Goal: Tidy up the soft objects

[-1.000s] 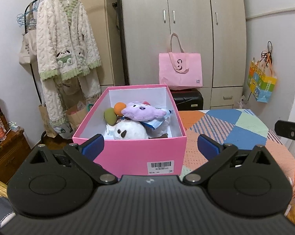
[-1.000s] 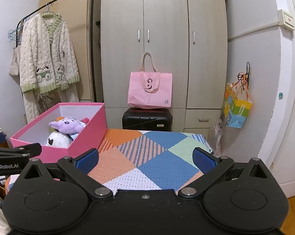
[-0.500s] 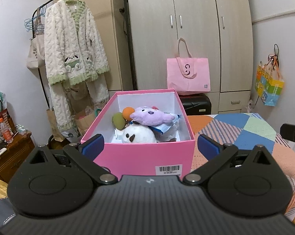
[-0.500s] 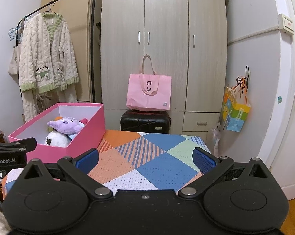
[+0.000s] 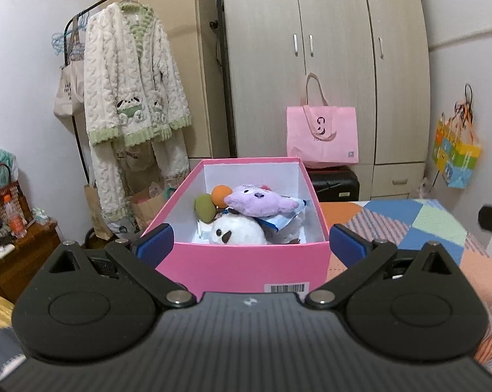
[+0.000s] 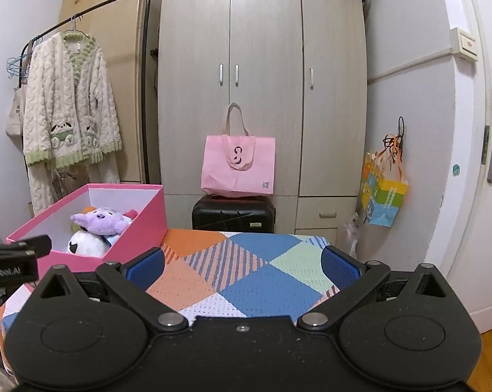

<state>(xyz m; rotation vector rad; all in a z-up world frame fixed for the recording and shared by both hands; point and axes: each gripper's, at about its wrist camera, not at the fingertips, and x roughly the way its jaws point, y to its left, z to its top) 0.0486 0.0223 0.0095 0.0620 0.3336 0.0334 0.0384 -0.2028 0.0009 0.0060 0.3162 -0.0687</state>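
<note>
A pink box point(image 5: 242, 266) stands on the patchwork blanket point(image 6: 255, 274), straight ahead in the left wrist view and at the left in the right wrist view point(image 6: 141, 215). Inside lie a purple plush point(image 5: 259, 200), a white plush point(image 5: 236, 230), a green ball point(image 5: 204, 207) and an orange ball point(image 5: 221, 193). My left gripper point(image 5: 251, 243) is open just in front of the box's near wall, holding nothing. My right gripper point(image 6: 242, 263) is open above the blanket, to the right of the box, and empty.
A wardrobe point(image 6: 262, 81) rises behind the bed, with a pink tote bag point(image 6: 238, 165) on a black suitcase point(image 6: 233, 213). A fluffy robe point(image 5: 133, 111) hangs on a rack at left. A colourful bag point(image 6: 384, 196) hangs by the door point(image 6: 487, 163).
Both grippers have drawn back and tilted upward a little, so the box sits lower and smaller in both views. Both stay open and empty.
</note>
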